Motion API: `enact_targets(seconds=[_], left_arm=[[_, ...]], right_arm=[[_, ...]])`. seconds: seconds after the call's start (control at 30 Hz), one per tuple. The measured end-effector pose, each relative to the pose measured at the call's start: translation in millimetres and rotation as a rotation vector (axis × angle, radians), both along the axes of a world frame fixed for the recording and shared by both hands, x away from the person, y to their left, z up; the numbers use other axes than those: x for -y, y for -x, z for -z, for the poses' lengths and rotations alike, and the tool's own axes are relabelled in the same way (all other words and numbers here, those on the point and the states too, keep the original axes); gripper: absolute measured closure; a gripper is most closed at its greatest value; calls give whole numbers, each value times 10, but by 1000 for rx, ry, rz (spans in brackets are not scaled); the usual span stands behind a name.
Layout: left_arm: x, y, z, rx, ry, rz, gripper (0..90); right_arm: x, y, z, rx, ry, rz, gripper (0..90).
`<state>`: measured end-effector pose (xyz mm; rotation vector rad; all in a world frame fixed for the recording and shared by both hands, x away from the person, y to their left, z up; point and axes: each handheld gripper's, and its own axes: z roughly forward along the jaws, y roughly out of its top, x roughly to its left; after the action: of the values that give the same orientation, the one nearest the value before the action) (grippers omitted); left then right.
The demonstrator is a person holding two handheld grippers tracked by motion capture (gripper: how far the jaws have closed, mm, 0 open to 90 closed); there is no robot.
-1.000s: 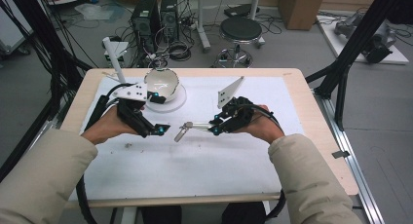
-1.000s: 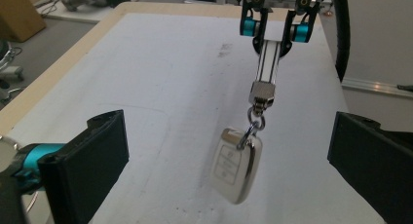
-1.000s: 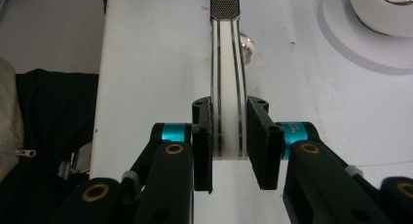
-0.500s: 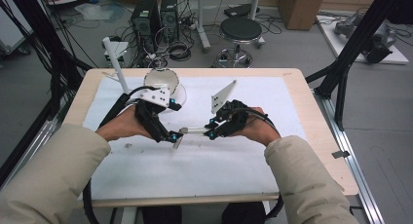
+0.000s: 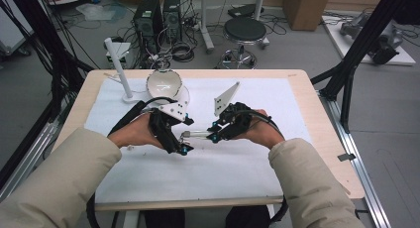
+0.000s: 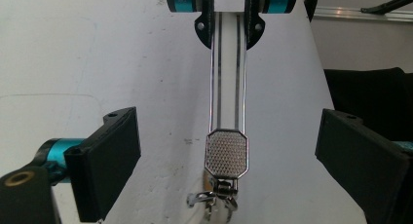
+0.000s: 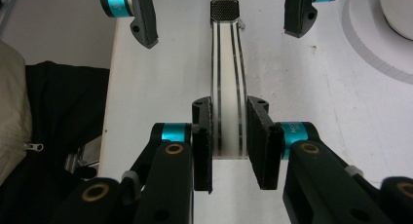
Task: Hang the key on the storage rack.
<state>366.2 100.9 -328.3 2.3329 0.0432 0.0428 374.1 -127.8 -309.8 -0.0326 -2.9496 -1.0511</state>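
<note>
White tabletop (image 5: 257, 173); R claw (image 7: 229, 141) grips flat chrome strip (image 7: 226, 87) w/ knurled tip.

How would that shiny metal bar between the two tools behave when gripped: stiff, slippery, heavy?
Probably stiff: the metal bar juts straight out of the right tool with no visible sag. Its polished faces look slippery, so a light squeeze might let it slide. Being thin and flat, it is likely light, and the left tool stands open around its textured end.

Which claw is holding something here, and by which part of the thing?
The right claw grips the metal tool by its flat handle end. The left claw is open.
</note>
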Motion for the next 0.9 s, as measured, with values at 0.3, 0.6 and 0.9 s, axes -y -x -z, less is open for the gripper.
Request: enact_targets(seconds=[0.3, 0.6, 0.9], left_arm=[[-6, 2, 9, -6, -29, 29, 294], [-9, 3, 4, 1, -64, 28, 484], [-4, 13, -2, 20, -92, 23, 708]], right_arm=[[-15, 5, 19, -5, 11, -13, 743], [-22, 8, 25, -5, 16, -15, 744], [-37, -3, 34, -2, 13, -21, 743]])
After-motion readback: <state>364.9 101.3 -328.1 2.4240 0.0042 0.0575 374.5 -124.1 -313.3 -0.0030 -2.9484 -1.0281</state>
